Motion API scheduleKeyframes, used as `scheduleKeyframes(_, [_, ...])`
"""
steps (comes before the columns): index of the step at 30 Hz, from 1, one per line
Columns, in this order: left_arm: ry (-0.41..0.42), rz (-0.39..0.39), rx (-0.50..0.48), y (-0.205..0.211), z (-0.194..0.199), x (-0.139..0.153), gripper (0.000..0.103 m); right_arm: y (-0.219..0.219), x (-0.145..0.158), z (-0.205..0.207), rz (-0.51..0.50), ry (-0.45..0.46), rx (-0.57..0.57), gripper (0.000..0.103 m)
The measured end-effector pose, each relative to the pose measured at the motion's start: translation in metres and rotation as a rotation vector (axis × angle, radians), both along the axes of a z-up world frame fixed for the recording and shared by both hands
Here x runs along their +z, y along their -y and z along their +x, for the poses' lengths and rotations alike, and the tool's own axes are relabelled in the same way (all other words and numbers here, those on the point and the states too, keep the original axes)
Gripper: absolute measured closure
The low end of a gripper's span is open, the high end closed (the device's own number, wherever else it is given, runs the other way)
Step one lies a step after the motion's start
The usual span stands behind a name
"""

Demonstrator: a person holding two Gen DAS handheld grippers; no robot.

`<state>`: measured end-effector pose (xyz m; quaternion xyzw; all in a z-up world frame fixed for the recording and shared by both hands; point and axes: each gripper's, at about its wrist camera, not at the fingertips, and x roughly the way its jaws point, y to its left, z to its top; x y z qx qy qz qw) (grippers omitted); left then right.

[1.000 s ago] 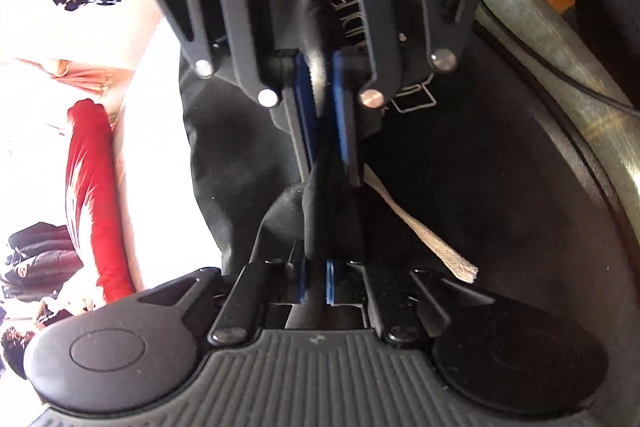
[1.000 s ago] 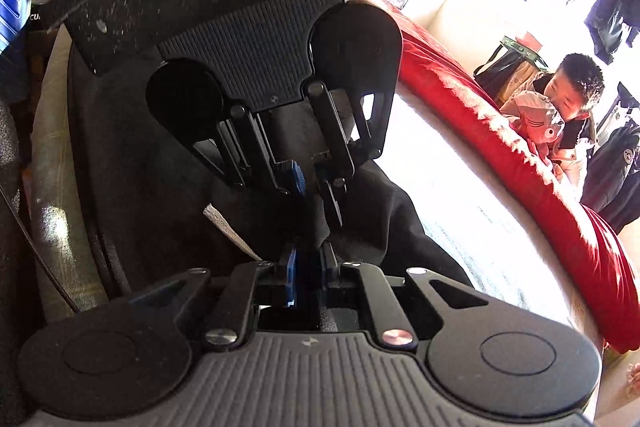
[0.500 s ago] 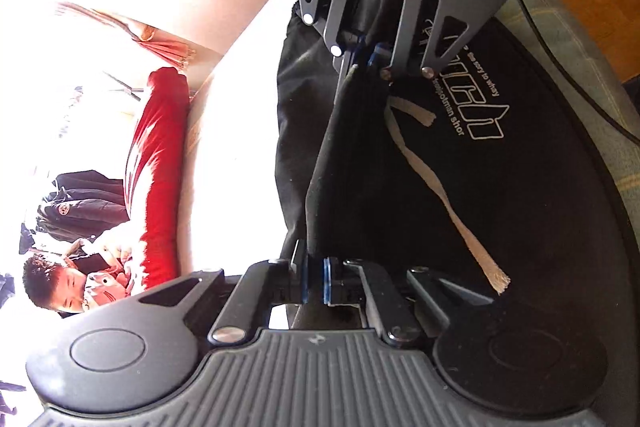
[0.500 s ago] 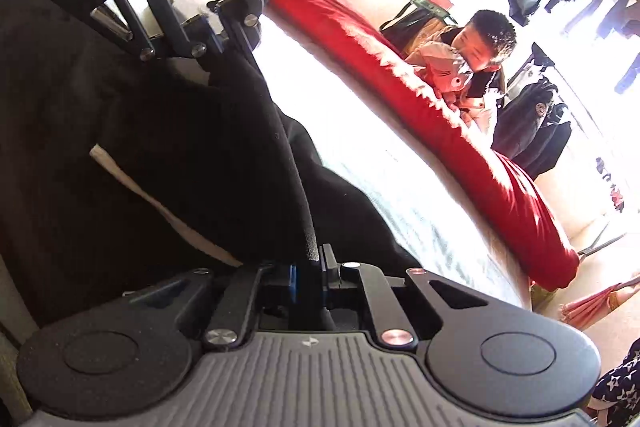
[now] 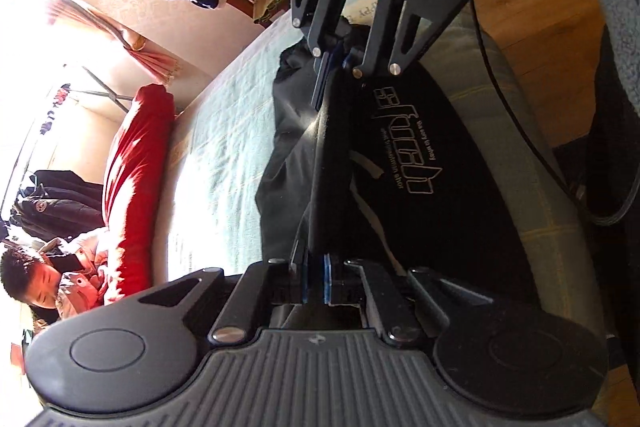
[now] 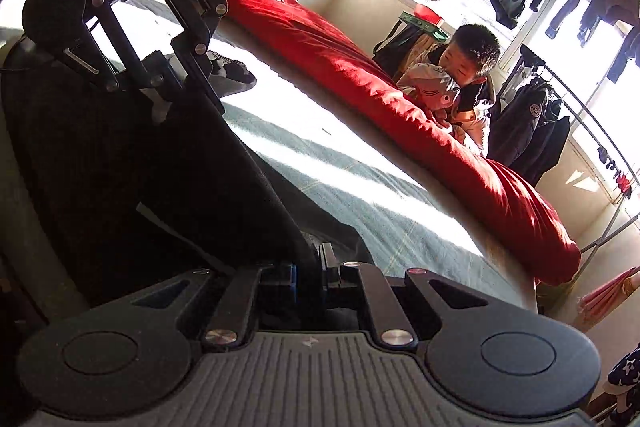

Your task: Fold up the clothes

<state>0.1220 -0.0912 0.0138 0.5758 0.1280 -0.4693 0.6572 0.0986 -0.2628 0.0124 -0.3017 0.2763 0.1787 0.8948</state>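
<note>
- Now grippers well apart vs a second ago; both clamped on the garment point(image 5: 400, 131) edge, stretched taut between them above the bed point(image 5: 224, 131).
- Left gripper point(image 5: 316, 283), right gripper point(image 6: 308, 275): edge is spread, looks ready to lay over as a fold.

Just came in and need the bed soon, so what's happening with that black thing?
A person is folding a black garment on the bed with two handheld grippers. The left gripper and the right gripper are each shut on one edge of it, holding that edge taut between them above the rest, which lies flat. A red quilt lies along the far side, where another person sits.
</note>
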Motion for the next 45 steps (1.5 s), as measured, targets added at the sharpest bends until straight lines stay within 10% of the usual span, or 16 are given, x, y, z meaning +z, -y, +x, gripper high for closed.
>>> scheduleKeyframes(11, [-0.198, 0.124, -0.084, 0.019, 0.004, -0.066, 0.098, 0.031, -0.048, -0.015, 0.172, -0.269, -0.140, 0.076])
scheduleKeyframes(20, [-0.258, 0.165, -0.084, 0.029, 0.009, -0.090, 0.098, 0.161, -0.020, -0.029, 0.640, -0.138, -0.586, 0.058])
scheduleKeyframes(29, [-0.261, 0.200, -0.063, 0.036, 0.007, -0.087, 0.096, 0.251, -0.073, 0.000, 1.089, -0.181, -0.775, 0.053])
scheduleKeyframes(33, [-0.261, 0.209, -0.047, 0.041, 0.008, -0.086, 0.097, 0.254, -0.085, 0.018, 1.056, -0.221, -0.769, 0.088])
scheduleKeyframes(39, [-0.263, 0.194, -0.020, 0.049, 0.010, -0.067, 0.098, 0.263, -0.048, 0.015, 0.941, -0.133, -0.730, 0.089])
scheduleKeyframes(45, [-0.339, 0.230, -0.043, 0.054, -0.003, -0.086, 0.098, 0.265, -0.078, 0.009, 0.880, -0.232, -0.797, 0.088])
